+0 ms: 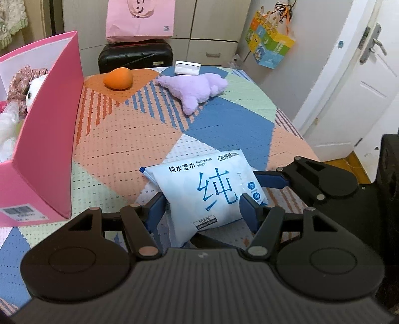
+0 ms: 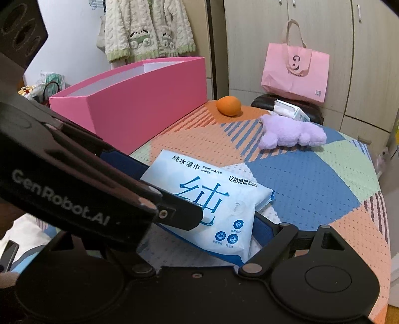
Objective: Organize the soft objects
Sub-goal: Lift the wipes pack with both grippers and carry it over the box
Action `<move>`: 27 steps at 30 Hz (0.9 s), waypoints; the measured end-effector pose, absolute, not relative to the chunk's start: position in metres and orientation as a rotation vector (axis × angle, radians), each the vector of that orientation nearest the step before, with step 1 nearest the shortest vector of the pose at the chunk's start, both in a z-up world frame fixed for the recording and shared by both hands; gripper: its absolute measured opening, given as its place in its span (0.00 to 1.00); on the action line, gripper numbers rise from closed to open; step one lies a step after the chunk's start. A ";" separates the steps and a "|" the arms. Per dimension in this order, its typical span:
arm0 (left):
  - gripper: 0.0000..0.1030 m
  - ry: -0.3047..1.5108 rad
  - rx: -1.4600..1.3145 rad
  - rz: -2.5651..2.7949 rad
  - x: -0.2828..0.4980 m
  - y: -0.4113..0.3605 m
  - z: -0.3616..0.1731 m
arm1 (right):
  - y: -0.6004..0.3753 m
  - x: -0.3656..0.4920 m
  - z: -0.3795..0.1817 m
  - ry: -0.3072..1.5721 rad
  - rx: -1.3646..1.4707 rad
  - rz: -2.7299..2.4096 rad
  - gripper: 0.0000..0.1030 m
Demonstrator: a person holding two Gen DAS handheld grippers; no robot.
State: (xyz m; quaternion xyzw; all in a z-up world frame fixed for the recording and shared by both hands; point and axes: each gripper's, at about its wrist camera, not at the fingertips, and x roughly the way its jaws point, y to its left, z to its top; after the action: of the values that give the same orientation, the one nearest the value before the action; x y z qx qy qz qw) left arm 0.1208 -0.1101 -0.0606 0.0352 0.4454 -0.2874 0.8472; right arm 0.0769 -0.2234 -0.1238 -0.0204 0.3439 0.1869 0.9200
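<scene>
A white and blue pack of wet wipes (image 1: 207, 192) lies on the patterned bed cover; it also shows in the right wrist view (image 2: 212, 199). My left gripper (image 1: 202, 209) has its blue fingers against both sides of the pack and is shut on it. My right gripper (image 2: 214, 224) reaches the pack from the right; one blue finger (image 2: 261, 229) lies under its edge, the other is hidden behind the left gripper's body. A purple plush toy (image 1: 194, 88) and an orange soft ball (image 1: 117, 78) lie at the far end. A pink box (image 1: 47, 129) at the left holds plush toys.
A small white tissue pack (image 1: 187, 67) lies at the bed's far edge. A black suitcase (image 1: 136, 54) with a pink bag (image 1: 139, 18) on it stands behind the bed. A white door (image 1: 349, 82) is at the right. The bed's right edge (image 2: 384, 224) drops off.
</scene>
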 end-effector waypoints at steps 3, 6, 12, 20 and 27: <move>0.61 0.941 0.051 -0.634 0.117 -0.103 -0.053 | -0.221 0.076 -0.117 0.747 -0.023 0.383 0.89; 0.61 0.936 0.029 -0.655 0.114 -0.094 -0.043 | -0.214 0.071 -0.108 0.743 -0.064 0.379 0.89; 0.61 0.896 0.035 -0.664 0.104 -0.078 -0.024 | -0.199 0.064 -0.088 0.723 -0.096 0.380 0.88; 0.61 0.855 0.017 -0.691 0.091 -0.037 0.003 | -0.165 0.049 -0.055 0.680 -0.177 0.393 0.87; 0.61 0.774 -0.031 -0.697 0.090 0.014 0.033 | -0.121 0.047 -0.025 0.615 -0.199 0.387 0.87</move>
State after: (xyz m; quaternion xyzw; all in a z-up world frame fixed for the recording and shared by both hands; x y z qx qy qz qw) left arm 0.0899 0.0143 0.0330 -0.0148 0.3697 -0.3329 0.8673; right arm 0.0466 -0.1206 -0.0246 -0.0973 0.3003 0.1887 0.9299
